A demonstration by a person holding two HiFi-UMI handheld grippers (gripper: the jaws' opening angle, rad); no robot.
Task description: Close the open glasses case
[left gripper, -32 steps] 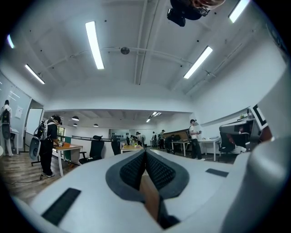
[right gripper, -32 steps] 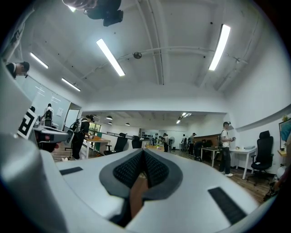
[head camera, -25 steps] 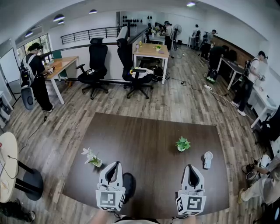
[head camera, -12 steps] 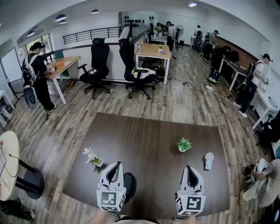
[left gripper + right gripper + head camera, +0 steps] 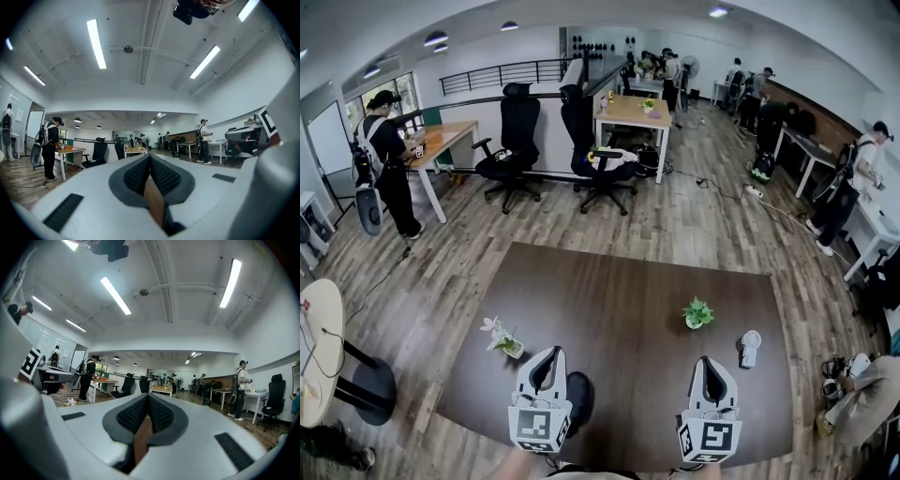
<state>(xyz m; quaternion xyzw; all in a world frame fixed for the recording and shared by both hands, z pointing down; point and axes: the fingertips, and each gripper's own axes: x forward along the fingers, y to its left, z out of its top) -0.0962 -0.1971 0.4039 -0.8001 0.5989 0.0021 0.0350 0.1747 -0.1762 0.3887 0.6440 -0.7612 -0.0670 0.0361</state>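
A dark rounded object [image 5: 577, 392], perhaps the glasses case, lies on the brown table [image 5: 619, 291] near its front edge. It sits just right of my left gripper [image 5: 547, 356], which partly hides it, so I cannot tell whether it is open. The left gripper [image 5: 150, 157] is shut with nothing between its jaws and points level across the table. My right gripper [image 5: 710, 360] hovers over the front right of the table. It is also shut and empty [image 5: 148, 397]. The gripper views show only the room, not the case.
On the table stand a small white-flowered plant [image 5: 500, 337] at the left, a green potted plant [image 5: 697, 313] right of the middle and a small white fan [image 5: 750, 348] at the right. Office chairs, desks and several people are on the floor beyond.
Only the head view has shifted slightly. Both grippers and the things on the table stay where they were.
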